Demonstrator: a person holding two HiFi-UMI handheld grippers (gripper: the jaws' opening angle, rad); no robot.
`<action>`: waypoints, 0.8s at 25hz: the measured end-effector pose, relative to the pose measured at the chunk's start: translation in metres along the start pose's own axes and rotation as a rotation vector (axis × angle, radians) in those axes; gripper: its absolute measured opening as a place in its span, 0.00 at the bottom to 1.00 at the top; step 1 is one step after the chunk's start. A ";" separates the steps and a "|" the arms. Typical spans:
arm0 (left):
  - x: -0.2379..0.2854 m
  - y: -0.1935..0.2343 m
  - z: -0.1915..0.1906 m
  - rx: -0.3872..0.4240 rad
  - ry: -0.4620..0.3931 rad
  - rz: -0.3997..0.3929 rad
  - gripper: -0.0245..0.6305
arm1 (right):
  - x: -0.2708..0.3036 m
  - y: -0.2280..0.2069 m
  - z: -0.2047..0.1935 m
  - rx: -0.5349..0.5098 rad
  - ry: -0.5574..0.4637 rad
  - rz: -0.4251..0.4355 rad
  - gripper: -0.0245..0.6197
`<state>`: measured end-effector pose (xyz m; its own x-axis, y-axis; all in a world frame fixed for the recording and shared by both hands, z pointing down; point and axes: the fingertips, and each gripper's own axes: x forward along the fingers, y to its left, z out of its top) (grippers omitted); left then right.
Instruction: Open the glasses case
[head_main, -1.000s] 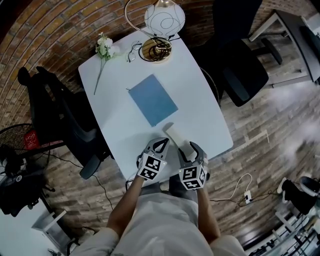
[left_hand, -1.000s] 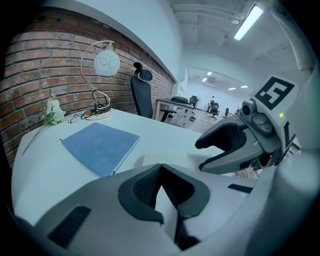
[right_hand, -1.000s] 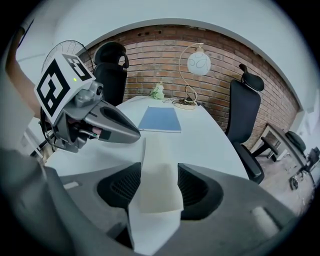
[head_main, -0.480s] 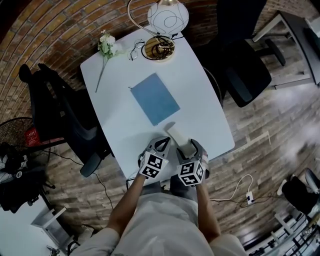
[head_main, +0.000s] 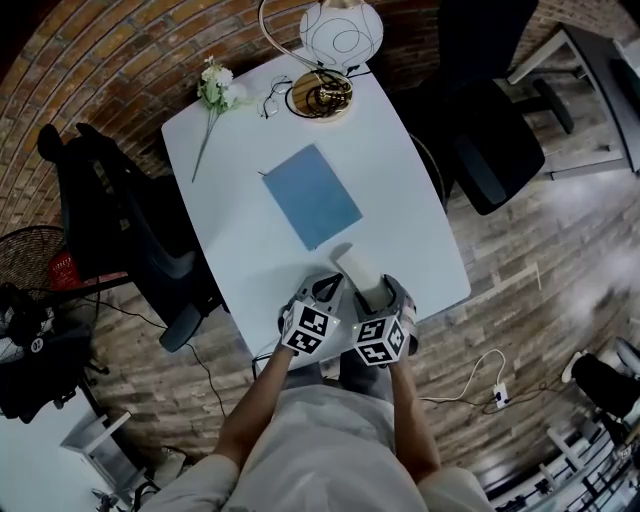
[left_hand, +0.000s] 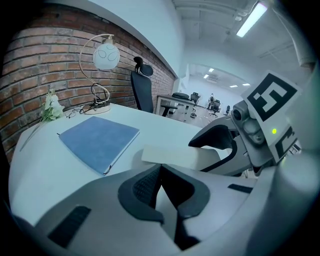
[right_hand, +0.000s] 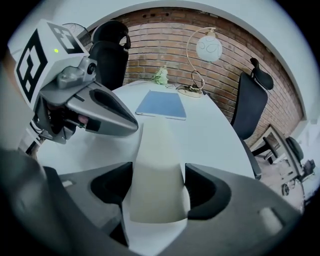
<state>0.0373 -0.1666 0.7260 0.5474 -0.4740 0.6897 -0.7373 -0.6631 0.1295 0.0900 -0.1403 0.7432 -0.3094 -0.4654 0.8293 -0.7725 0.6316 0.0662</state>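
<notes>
A white glasses case (head_main: 356, 267) lies shut on the white table (head_main: 240, 240), near its front edge. My right gripper (head_main: 376, 294) has come down over the case's near end. Its jaws have just been opening and now stand wide, with the case (right_hand: 157, 160) filling almost the whole gap of the right gripper (right_hand: 159, 186). I see no squeeze on the case. My left gripper (head_main: 327, 287) rests just left of the case, its fingertips meeting with nothing between them. In the left gripper view the left gripper (left_hand: 160, 168) points at the case's (left_hand: 172, 156) side.
A blue notebook (head_main: 312, 197) lies mid-table. At the far end stand a globe lamp (head_main: 341, 30) on a round base (head_main: 320, 95), spectacles (head_main: 270, 100) and a white flower (head_main: 212, 88). Black office chairs stand left (head_main: 130, 240) and right (head_main: 485, 130) of the table.
My right gripper has sunk a little over the near end of the case and its jaws have spread wider. The left gripper has stayed put.
</notes>
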 end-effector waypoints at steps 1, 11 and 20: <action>0.001 0.000 0.000 0.001 0.002 -0.002 0.04 | 0.000 -0.001 0.001 0.012 -0.001 0.001 0.54; 0.009 -0.004 -0.005 -0.001 0.017 -0.011 0.04 | -0.003 -0.004 0.005 0.078 -0.015 0.067 0.52; 0.013 -0.006 -0.006 0.000 0.021 -0.012 0.04 | -0.008 -0.004 0.009 0.157 -0.037 0.129 0.52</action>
<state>0.0466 -0.1652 0.7380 0.5482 -0.4537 0.7026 -0.7304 -0.6690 0.1380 0.0908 -0.1443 0.7315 -0.4294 -0.4108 0.8043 -0.8010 0.5845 -0.1291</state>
